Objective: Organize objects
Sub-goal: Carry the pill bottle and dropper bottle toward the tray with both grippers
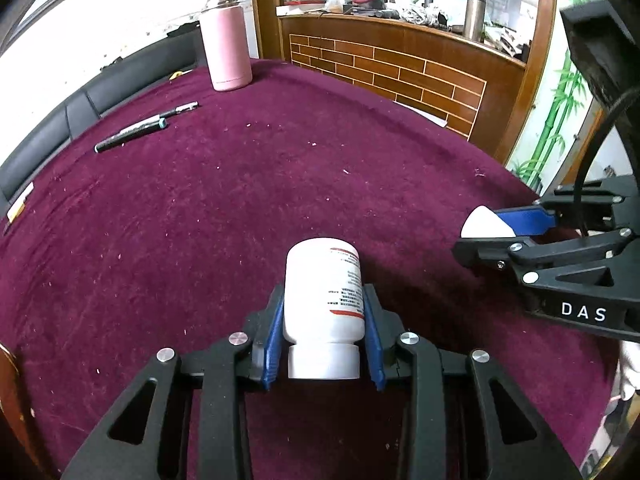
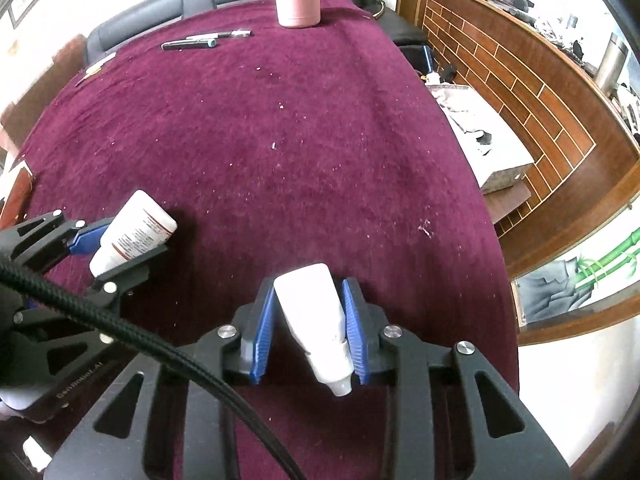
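My left gripper is shut on a white pill bottle with a red-striped label. The bottle's cap end faces the camera and it is held above the maroon tablecloth. In the right wrist view, that bottle and the left gripper show at the left. My right gripper is shut on a white squeeze tube whose nozzle cap points back toward the camera. The tube's flat end pokes out of the right gripper at the right of the left wrist view.
A pink flask stands at the far side of the table, with two pens lying to its left. A black sofa runs behind the table. A wooden brick-patterned counter and a marbled box stand on the right.
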`<state>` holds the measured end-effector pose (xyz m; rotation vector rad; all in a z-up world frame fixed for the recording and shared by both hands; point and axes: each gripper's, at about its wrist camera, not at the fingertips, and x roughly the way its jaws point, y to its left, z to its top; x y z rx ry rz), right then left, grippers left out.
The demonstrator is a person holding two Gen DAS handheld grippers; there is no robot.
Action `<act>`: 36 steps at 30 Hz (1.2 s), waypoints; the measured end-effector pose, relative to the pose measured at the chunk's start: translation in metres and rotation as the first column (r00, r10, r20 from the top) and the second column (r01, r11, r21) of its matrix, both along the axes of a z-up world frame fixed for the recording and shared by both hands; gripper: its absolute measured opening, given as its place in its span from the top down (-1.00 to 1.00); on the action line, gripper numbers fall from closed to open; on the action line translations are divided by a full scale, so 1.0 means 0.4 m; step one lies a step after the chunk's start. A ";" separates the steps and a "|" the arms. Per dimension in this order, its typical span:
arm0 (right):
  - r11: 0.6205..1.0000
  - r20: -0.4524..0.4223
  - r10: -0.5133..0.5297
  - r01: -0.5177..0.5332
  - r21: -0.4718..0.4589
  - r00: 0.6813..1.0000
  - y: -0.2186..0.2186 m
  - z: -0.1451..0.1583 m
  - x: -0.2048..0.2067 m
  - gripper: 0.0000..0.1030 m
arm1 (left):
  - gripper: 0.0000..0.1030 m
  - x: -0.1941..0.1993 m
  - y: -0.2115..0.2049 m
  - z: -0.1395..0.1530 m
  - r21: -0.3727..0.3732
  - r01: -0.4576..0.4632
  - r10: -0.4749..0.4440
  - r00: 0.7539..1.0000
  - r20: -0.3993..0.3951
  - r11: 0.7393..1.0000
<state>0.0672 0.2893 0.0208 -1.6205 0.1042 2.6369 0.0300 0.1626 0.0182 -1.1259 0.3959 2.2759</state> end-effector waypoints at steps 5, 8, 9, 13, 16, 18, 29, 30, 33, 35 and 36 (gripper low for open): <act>1.000 -0.005 -0.006 0.006 -0.006 1.000 -0.004 0.004 0.014 0.47 | 0.42 0.028 -0.023 0.025 0.023 -0.009 0.010 1.000 -0.020 1.000; 1.000 -0.011 -0.006 0.006 -0.019 1.000 -0.009 0.006 0.021 0.51 | 0.42 0.053 -0.032 0.041 0.030 -0.007 0.008 0.999 -0.041 1.000; 1.000 -0.012 -0.006 0.006 -0.023 1.000 -0.012 0.006 0.025 0.51 | 0.42 0.061 -0.036 0.047 0.033 -0.007 0.009 0.999 -0.048 0.999; 0.999 -0.018 0.000 -0.001 -0.036 1.000 -0.026 0.008 0.036 0.52 | 0.42 0.094 -0.058 0.070 0.047 -0.006 0.009 0.997 -0.075 0.999; 0.999 -0.024 0.002 -0.003 -0.043 1.000 -0.035 0.012 0.043 0.52 | 0.42 0.110 -0.084 0.081 0.063 -0.014 0.019 0.997 -0.081 0.998; 0.999 -0.031 0.001 -0.003 -0.050 1.000 -0.043 0.017 0.049 0.52 | 0.41 0.119 -0.099 0.083 0.070 -0.026 0.032 0.996 -0.085 0.997; 0.997 -0.081 0.023 -0.029 -0.075 0.996 -0.090 0.070 0.090 0.53 | 0.41 0.152 -0.181 0.091 0.115 -0.077 0.087 0.993 -0.085 0.990; 0.996 -0.089 0.029 -0.036 -0.078 0.996 -0.098 0.077 0.095 0.53 | 0.41 0.156 -0.187 0.091 0.118 -0.080 0.090 0.992 -0.085 0.990; 0.995 -0.107 0.047 -0.056 -0.083 0.993 -0.122 0.094 0.106 0.53 | 0.41 0.169 -0.212 0.095 0.133 -0.091 0.103 0.991 -0.087 0.987; 0.994 -0.117 0.061 -0.072 -0.086 0.991 -0.135 0.103 0.113 0.53 | 0.41 0.176 -0.229 0.098 0.142 -0.100 0.113 0.990 -0.087 0.985; 0.993 -0.122 0.072 -0.083 -0.087 0.990 -0.146 0.108 0.117 0.53 | 0.41 0.180 -0.237 0.099 0.146 -0.103 0.117 0.989 -0.089 0.984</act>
